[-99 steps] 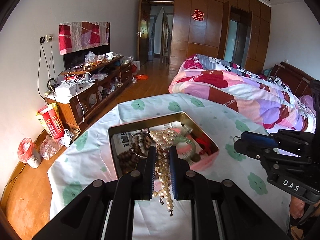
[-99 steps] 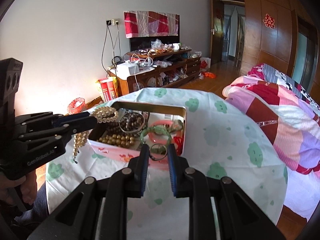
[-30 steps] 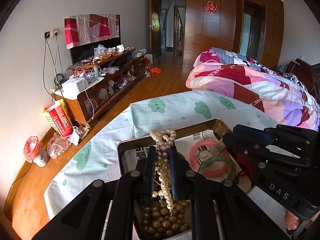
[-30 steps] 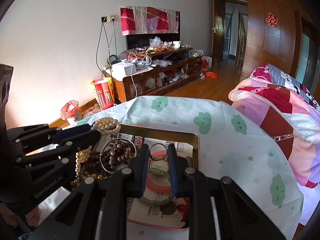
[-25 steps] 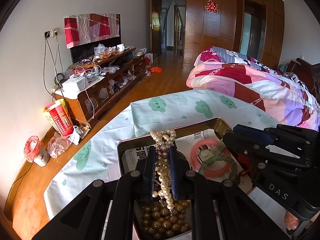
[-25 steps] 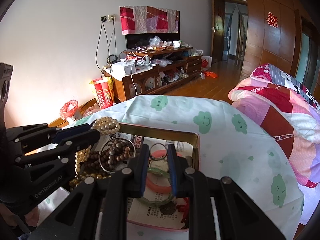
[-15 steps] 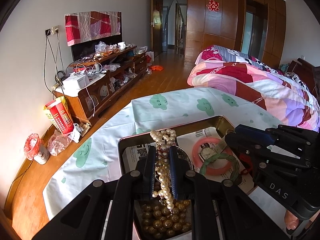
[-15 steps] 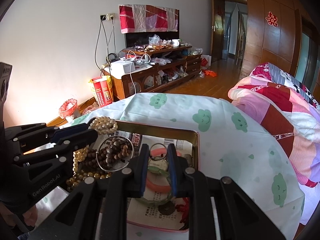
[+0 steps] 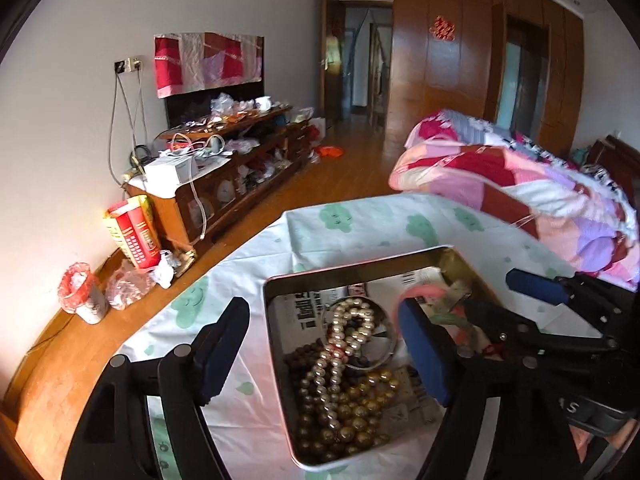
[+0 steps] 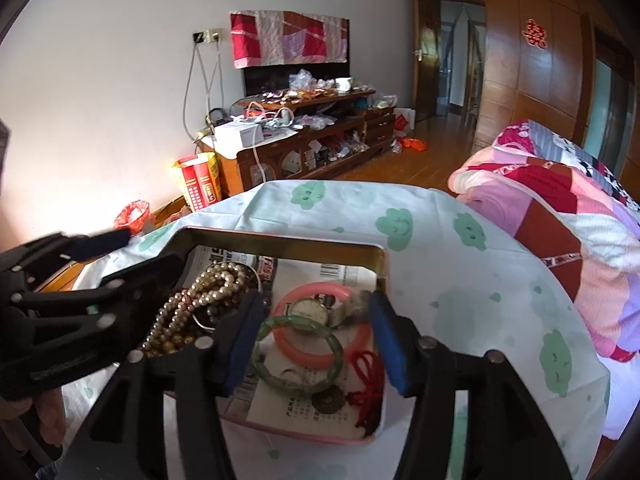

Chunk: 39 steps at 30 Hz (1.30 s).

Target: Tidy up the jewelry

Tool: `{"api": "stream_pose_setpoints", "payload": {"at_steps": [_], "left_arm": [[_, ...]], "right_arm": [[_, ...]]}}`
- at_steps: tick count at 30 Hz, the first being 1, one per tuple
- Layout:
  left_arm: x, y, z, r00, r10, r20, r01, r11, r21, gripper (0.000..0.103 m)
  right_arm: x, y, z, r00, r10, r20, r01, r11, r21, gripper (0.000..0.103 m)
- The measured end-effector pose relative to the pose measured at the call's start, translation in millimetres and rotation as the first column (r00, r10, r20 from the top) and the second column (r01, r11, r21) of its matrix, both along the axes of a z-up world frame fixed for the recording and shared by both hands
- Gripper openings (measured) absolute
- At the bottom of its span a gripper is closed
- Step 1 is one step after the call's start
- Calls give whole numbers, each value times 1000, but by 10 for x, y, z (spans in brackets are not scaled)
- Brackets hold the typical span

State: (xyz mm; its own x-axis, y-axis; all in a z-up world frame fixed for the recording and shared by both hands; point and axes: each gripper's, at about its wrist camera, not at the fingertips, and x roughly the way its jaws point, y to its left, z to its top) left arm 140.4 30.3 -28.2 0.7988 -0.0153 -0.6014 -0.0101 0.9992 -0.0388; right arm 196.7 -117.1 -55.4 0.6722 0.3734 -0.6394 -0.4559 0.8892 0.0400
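Both tools are opening over the rectangular metal tin [image 9: 280,292]: the left tool [image 9: 324,354] is spreading above the pearl necklace [image 9: 340,344] (round glossy beads), the right tool [image 10: 316,340] above a translucent green bangle [image 10: 296,356], neither touching.

Left gripper [image 9: 326,354] jaws opening over tin [image 9: 280,344]; pearl necklace [image 9: 340,344] between, unpinched

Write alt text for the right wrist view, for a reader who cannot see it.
The right gripper, its blue-padded jaws opening and gripping nothing, hangs over a shallow rectangular metal tin on a cloud-print tablecloth. Below lie a translucent green bangle, a pink plastic bangle and a wristwatch. The left gripper reaches over pearl strands.
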Motion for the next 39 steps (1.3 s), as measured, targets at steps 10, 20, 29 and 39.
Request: {"api": "stream_pose_setpoints", "payload": {"at_steps": [10,20,29,39], "left_arm": [[-221,6,40,1000,17,26,-16,999,-33,77],[-254,3,16,999,32,18,-31,999,-27,77],[-266,-30,-11,1000,21,13,-20,999,-29,77],[-271,-35,-14,1000,22,15,-21,999,-30,77]], "right_arm": [[-231,-249,151,997,-69,29,67,996,52,68],[-303,-285,188,997,-69,42,66,996,62,70],[-322,-286,158,997,-65,32,62,996,65,71],[-330,-281,156,997,-64,36,61,996,72,74]]}}
